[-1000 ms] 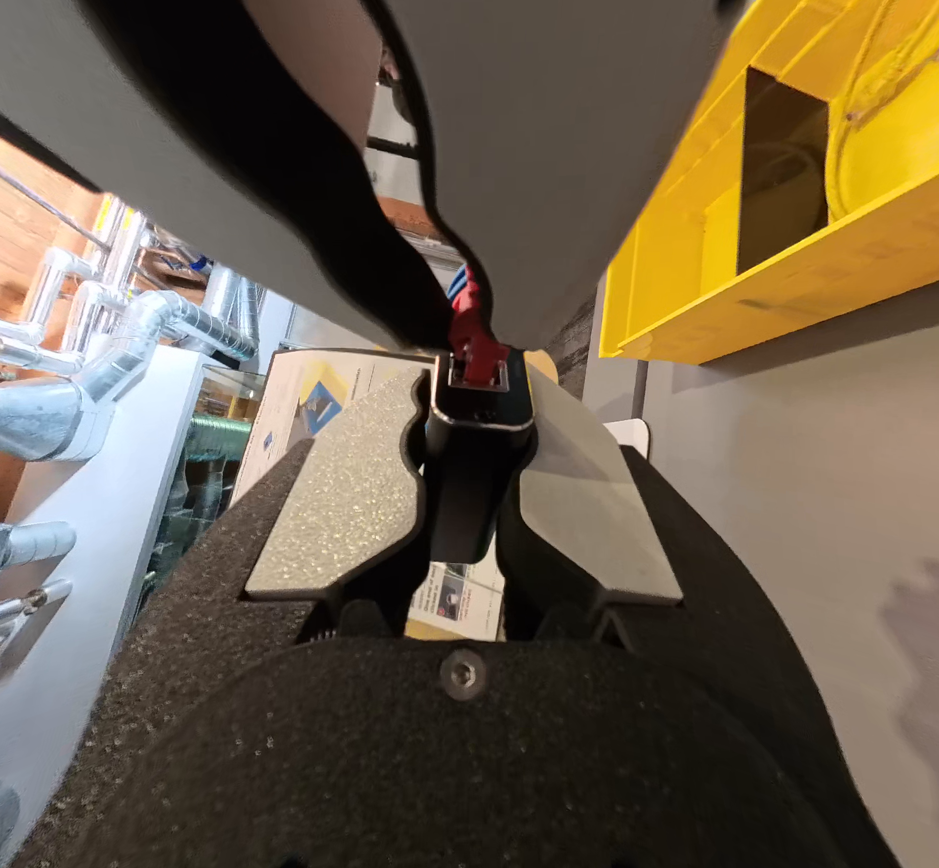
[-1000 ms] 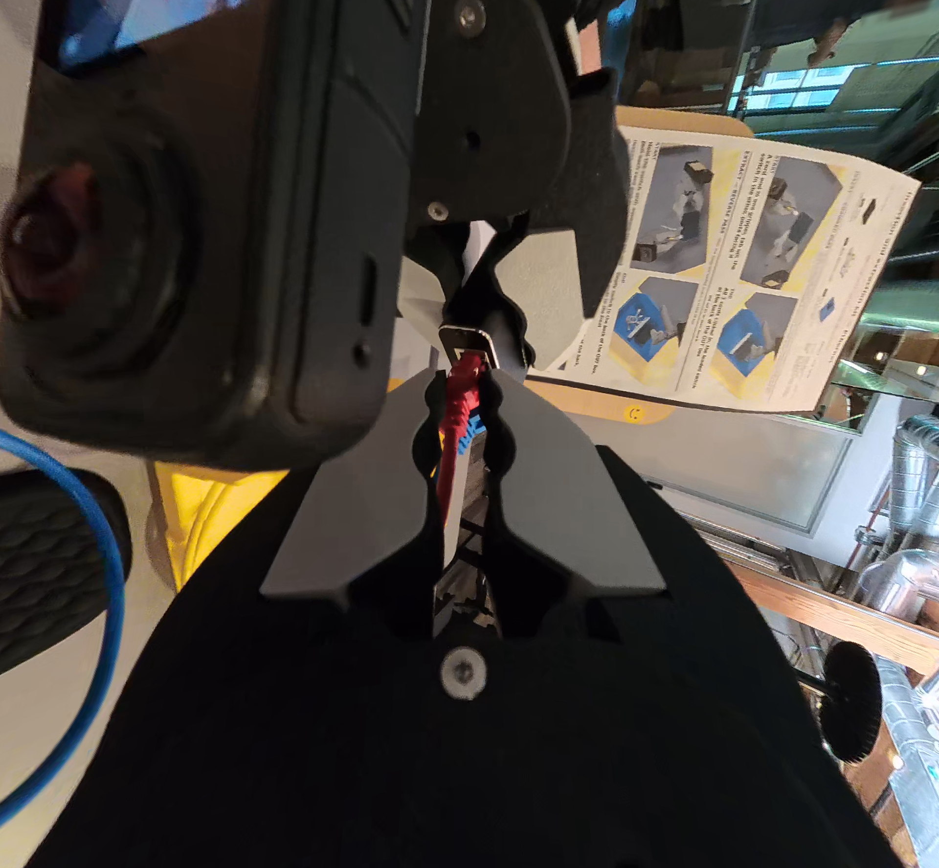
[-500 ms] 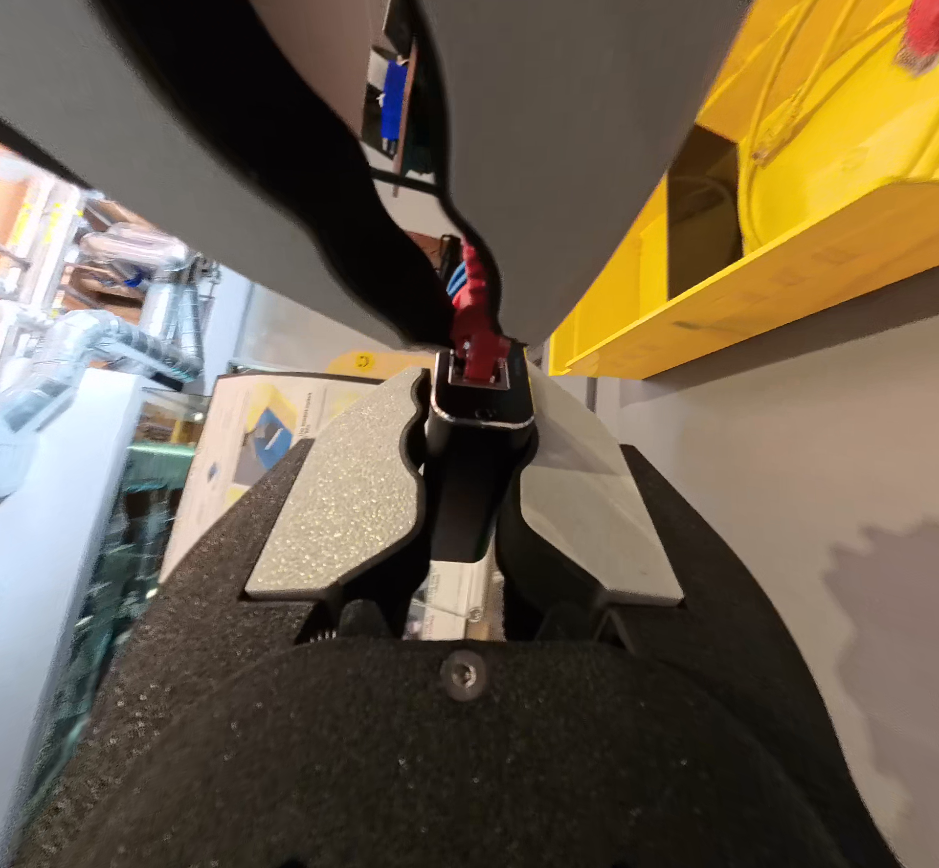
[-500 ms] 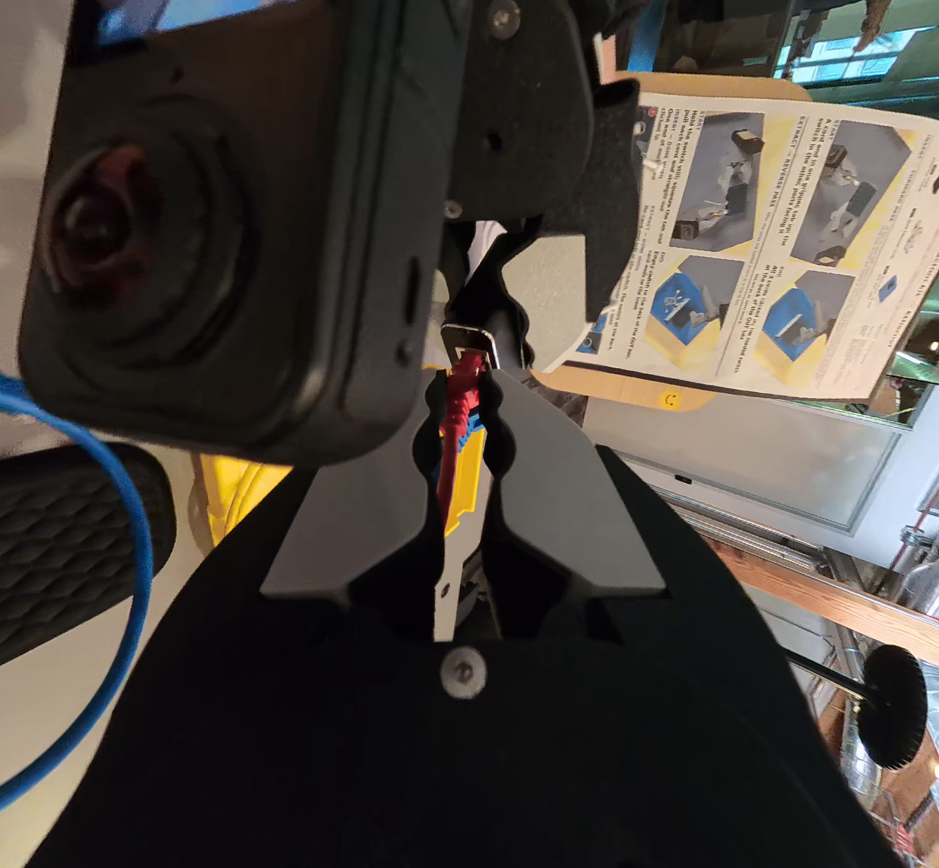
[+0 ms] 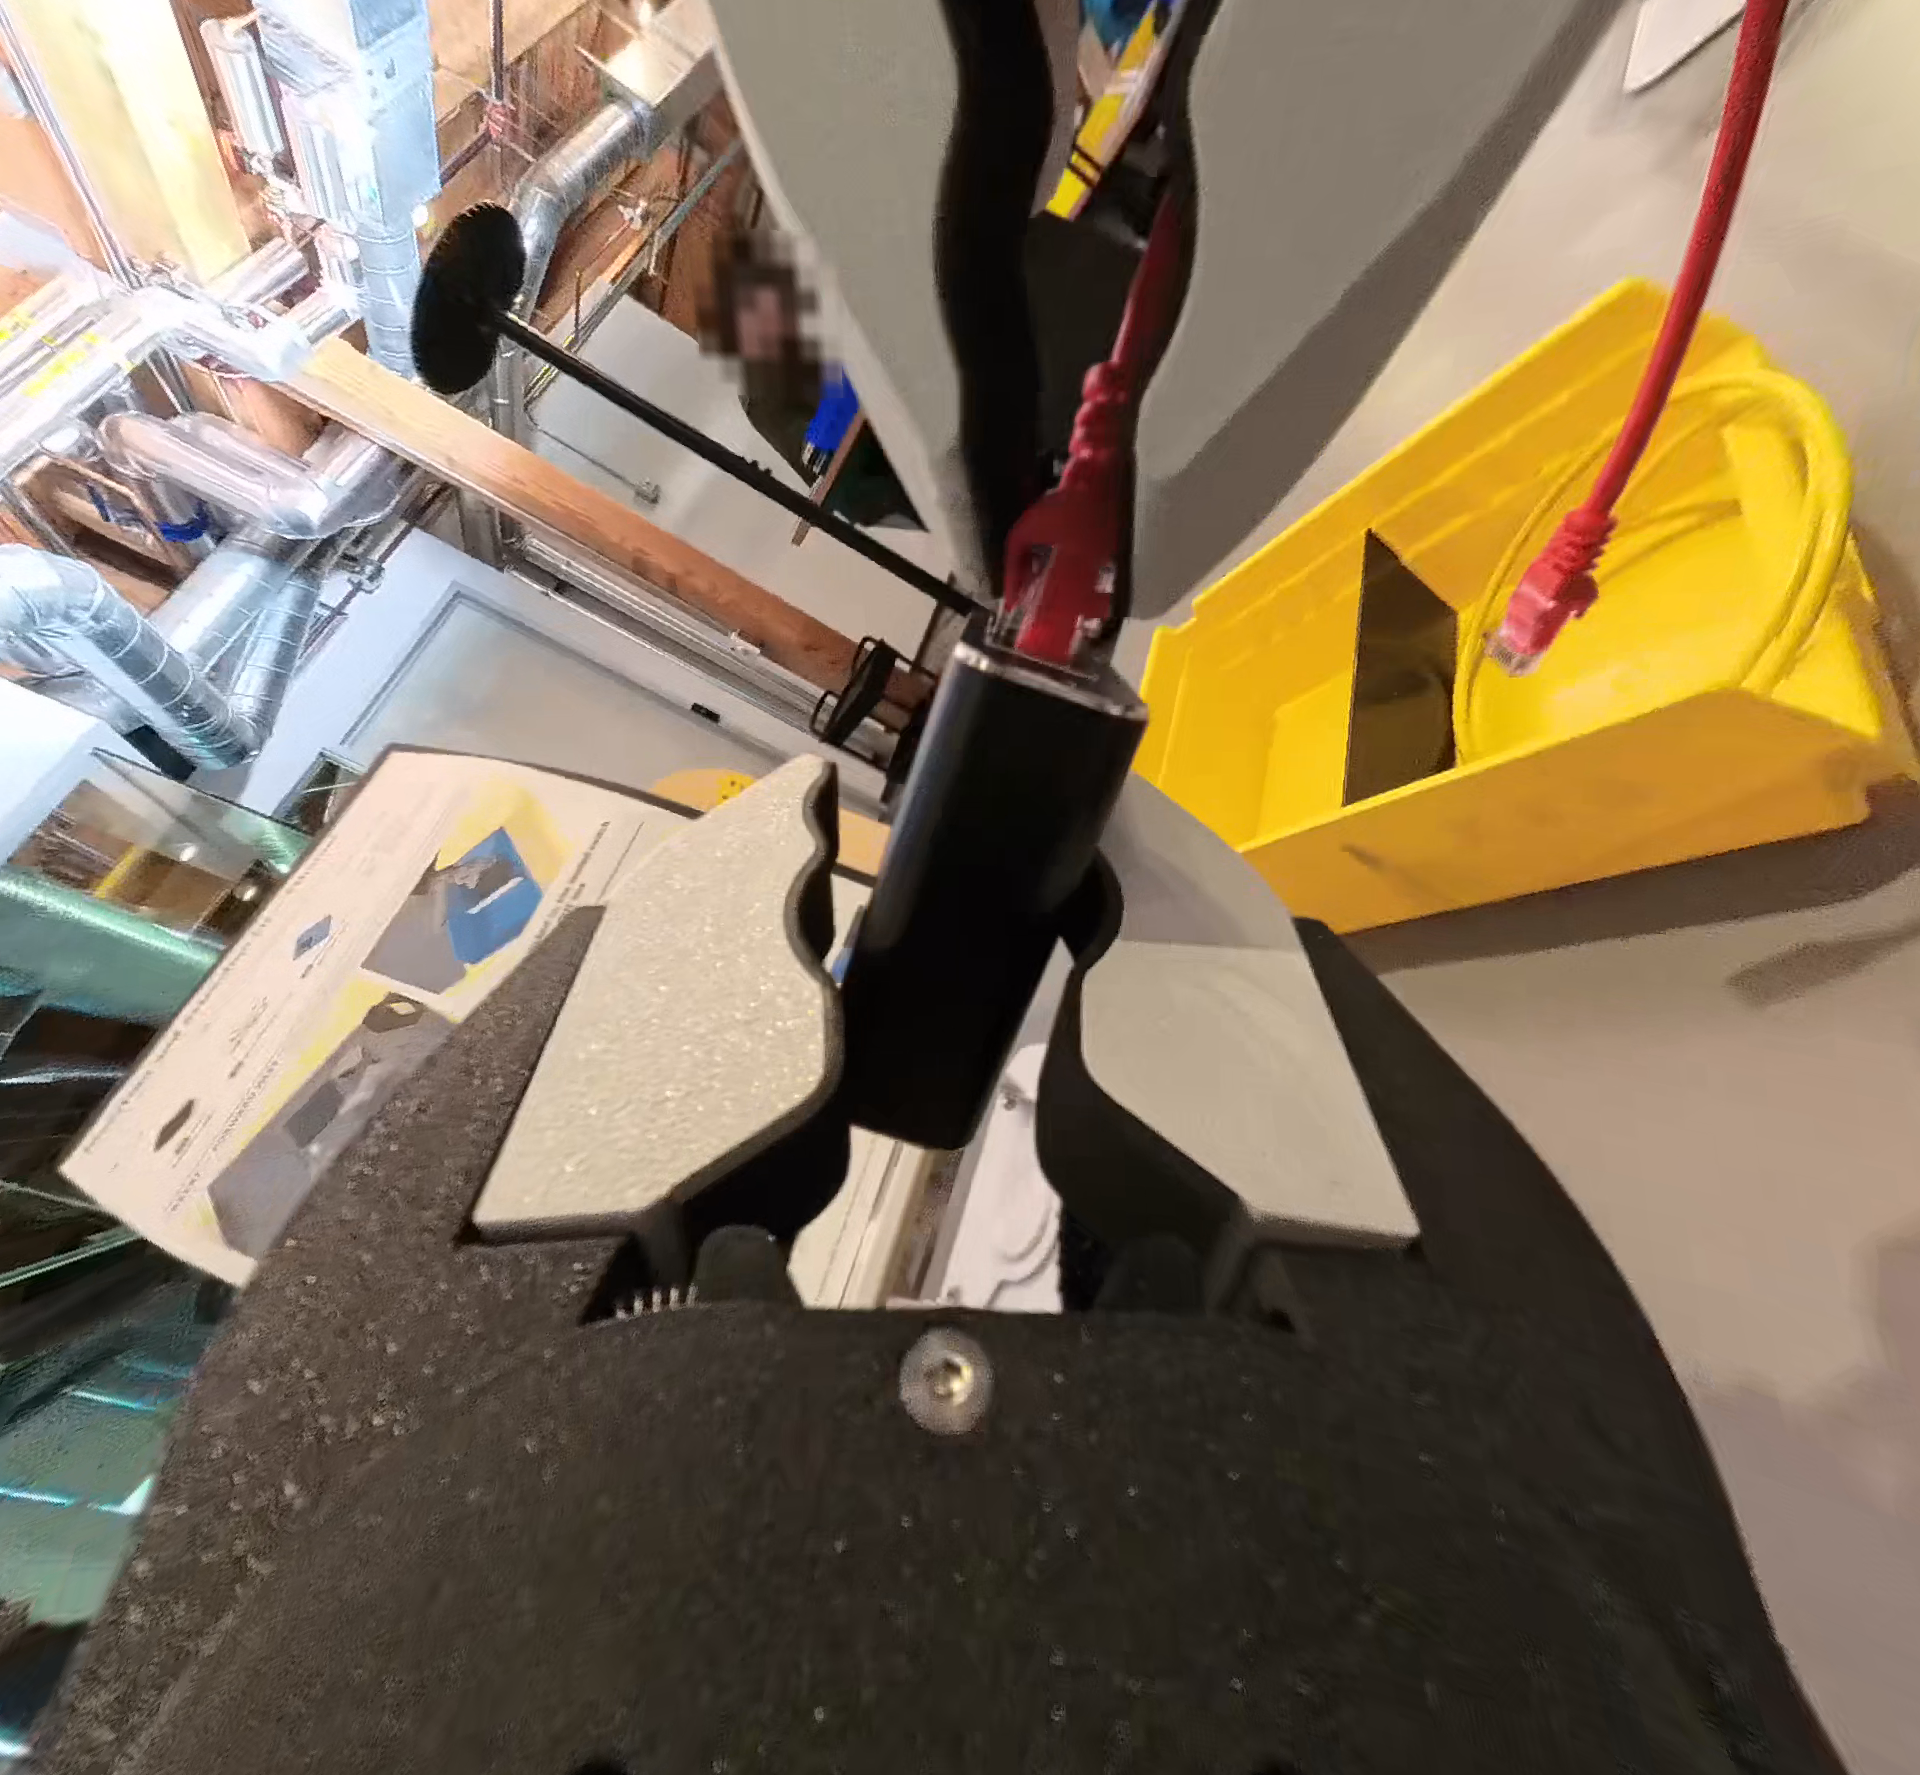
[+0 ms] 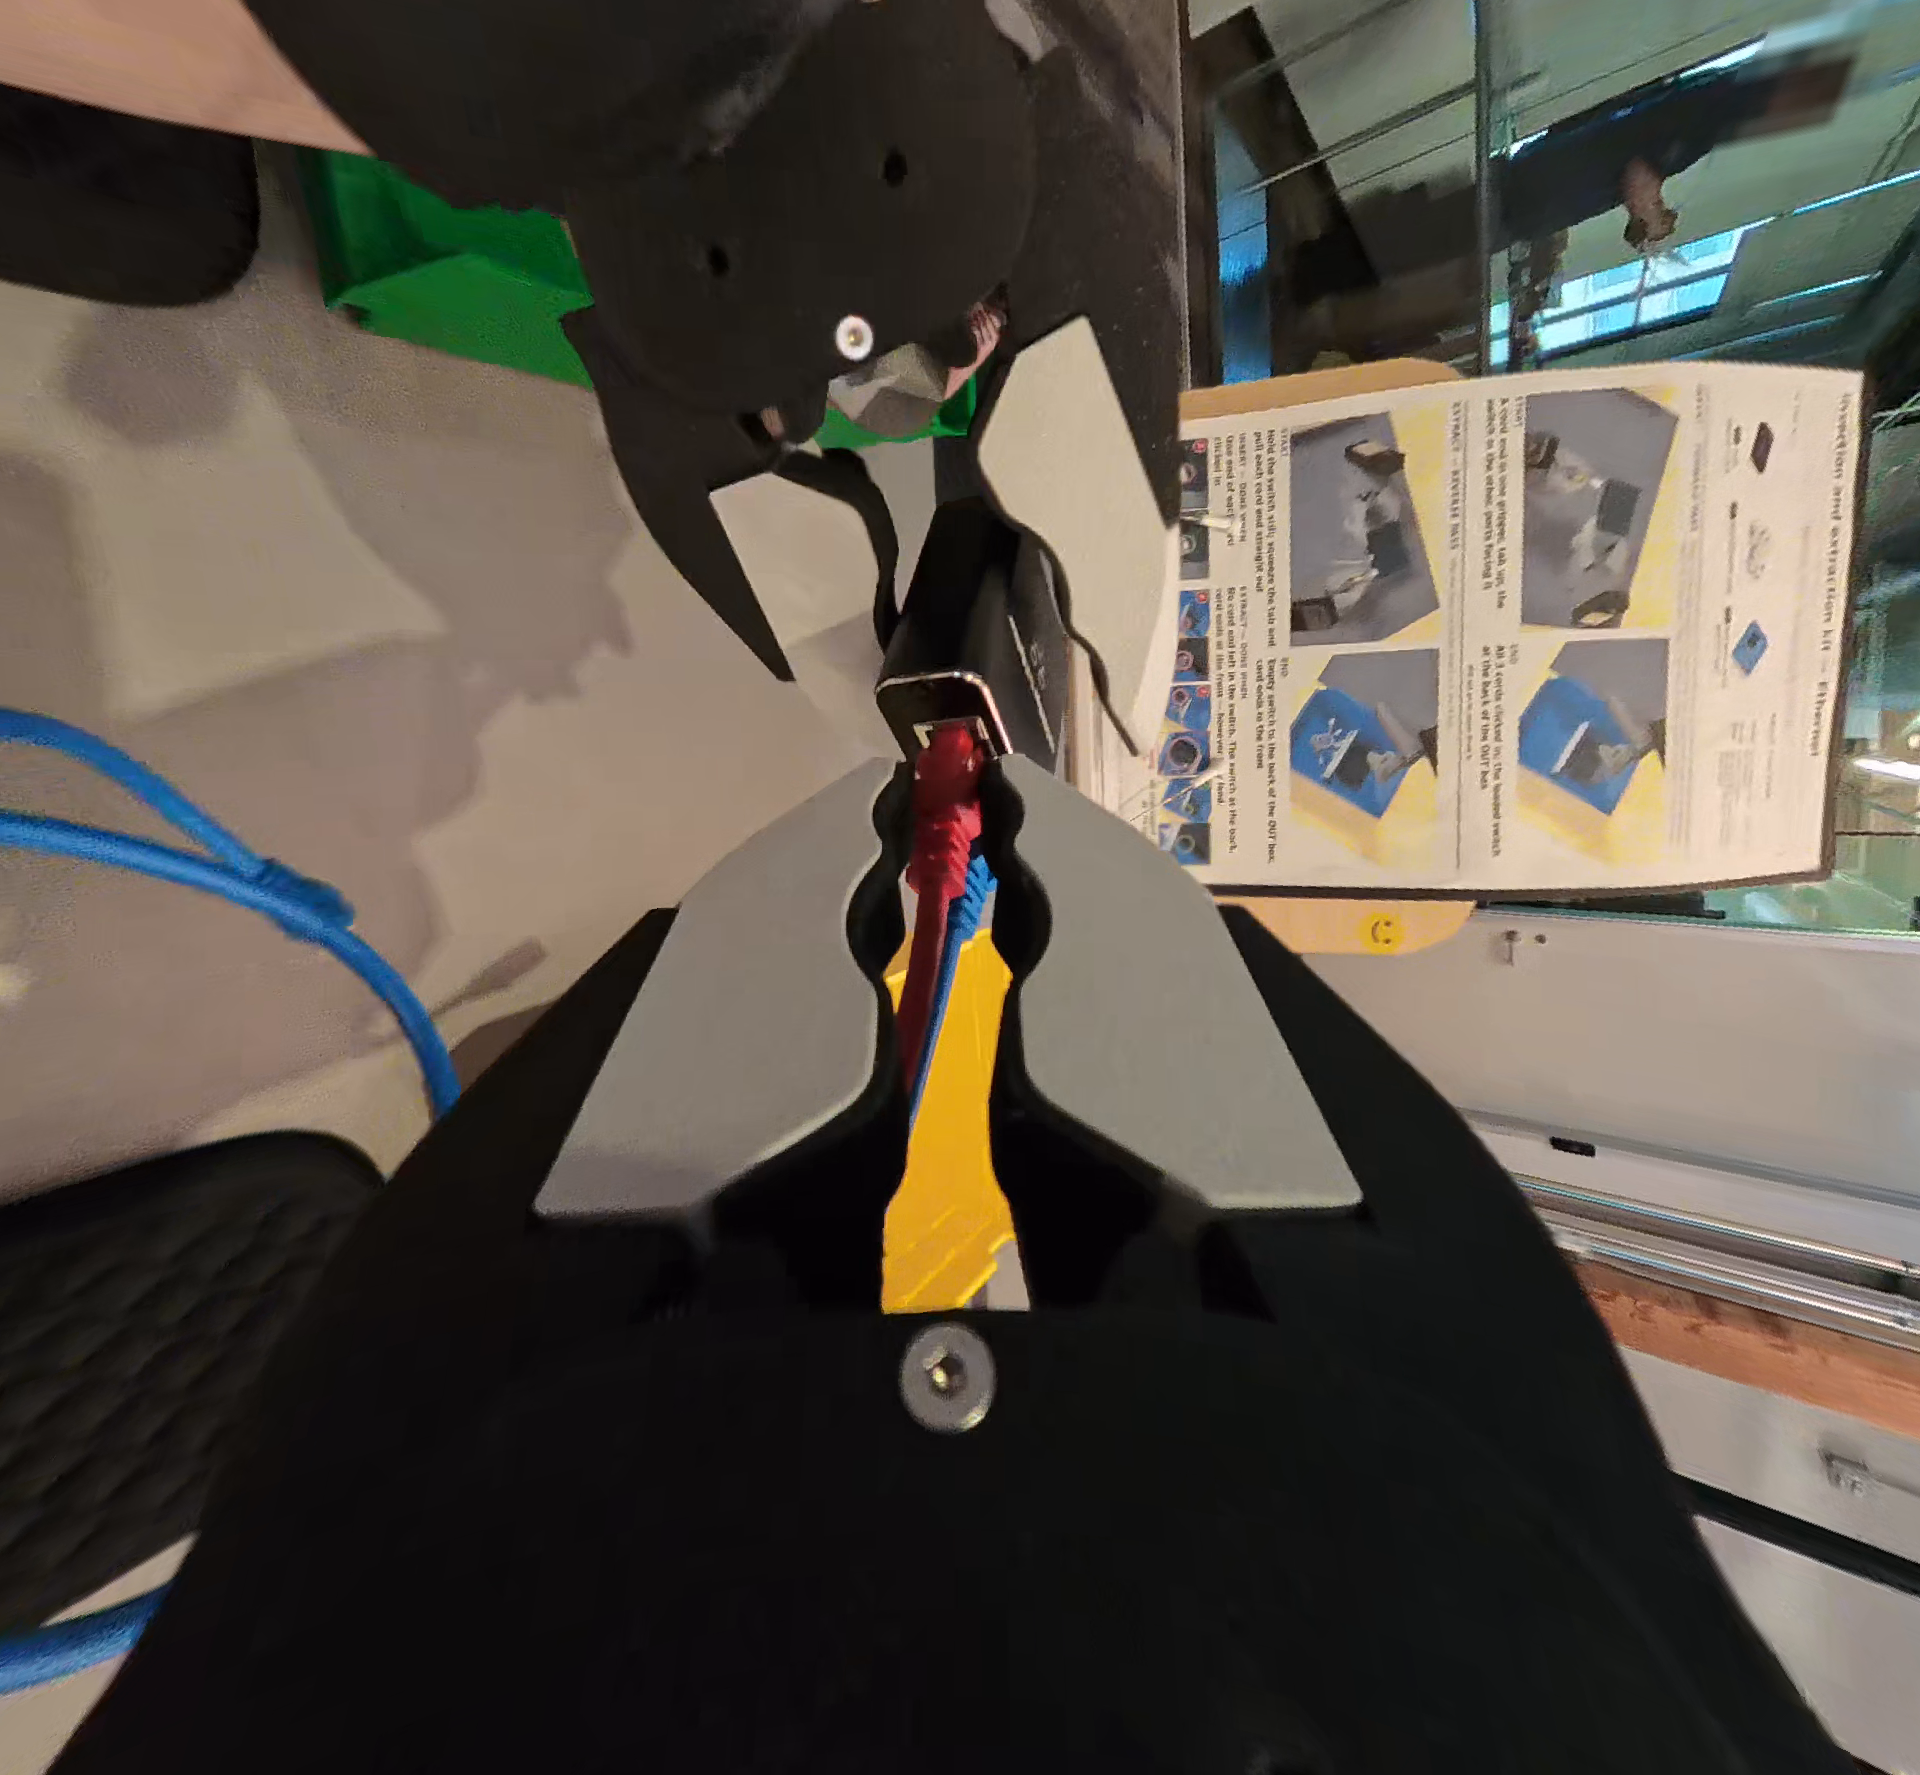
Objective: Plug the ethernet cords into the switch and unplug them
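Observation:
My left gripper (image 5: 966, 852) is shut on a small black switch (image 5: 987, 894) and holds it in the air, tilted. A red ethernet cord's plug (image 5: 1060, 562) sits in the switch's port. My right gripper (image 6: 948, 780) is shut on that red cord (image 6: 940, 852) just behind the plug, its fingertips right at the switch (image 6: 951, 645). In the left wrist view the right gripper (image 5: 1060, 582) comes in from above. The cord's other red plug (image 5: 1538, 603) hangs loose over a yellow bin (image 5: 1558, 790).
The yellow bin holds a coiled yellow cable (image 5: 1808, 520). A blue cable (image 6: 312, 904) loops across the grey table at the left. A green bin (image 6: 447, 291) stands behind. An instruction sheet on a clipboard (image 6: 1558, 634) stands to the right. There is about 6 cm between the tips of the two grippers.
Both grippers have swung together, so the backgrounds shifted. The switch now sits tilted between my left fingers. The red plug stays in the port and the right gripper still holds the cord.

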Demonstrator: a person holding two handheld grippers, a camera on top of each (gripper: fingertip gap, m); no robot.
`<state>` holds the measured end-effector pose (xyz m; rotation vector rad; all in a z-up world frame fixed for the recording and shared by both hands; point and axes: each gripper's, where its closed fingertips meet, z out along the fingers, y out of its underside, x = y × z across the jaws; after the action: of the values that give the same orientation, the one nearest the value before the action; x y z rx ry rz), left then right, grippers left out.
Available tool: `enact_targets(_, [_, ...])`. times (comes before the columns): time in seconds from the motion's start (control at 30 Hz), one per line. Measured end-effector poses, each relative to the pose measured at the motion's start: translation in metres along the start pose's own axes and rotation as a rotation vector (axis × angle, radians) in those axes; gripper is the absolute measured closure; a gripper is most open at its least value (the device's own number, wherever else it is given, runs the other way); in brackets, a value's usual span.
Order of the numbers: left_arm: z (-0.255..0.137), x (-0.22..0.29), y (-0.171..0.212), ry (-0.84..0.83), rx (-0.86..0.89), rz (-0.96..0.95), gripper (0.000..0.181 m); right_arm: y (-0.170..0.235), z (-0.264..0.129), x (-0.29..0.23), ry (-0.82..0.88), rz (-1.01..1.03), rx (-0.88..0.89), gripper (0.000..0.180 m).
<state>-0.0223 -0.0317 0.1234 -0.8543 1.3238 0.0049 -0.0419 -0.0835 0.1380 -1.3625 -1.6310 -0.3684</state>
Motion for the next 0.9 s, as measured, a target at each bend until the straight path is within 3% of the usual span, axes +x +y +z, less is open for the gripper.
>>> enact_targets(0.2, [0.006,0.006,0.002,-0.072,-0.042,0.179,0.154,0.006,0.007,-0.005,0.008,-0.105,-0.085,0.166])
enact_targets(0.57, [-0.002,-0.002,-0.006,-0.108,-0.087,0.222,0.154,0.008,-0.002,-0.004,0.172,-0.529,-0.108,0.152])
enact_targets(0.9, [-0.01,-0.004,-0.014,-0.104,-0.06,0.21,0.154,-0.006,-0.007,0.001,0.231,-0.425,0.014,0.164])
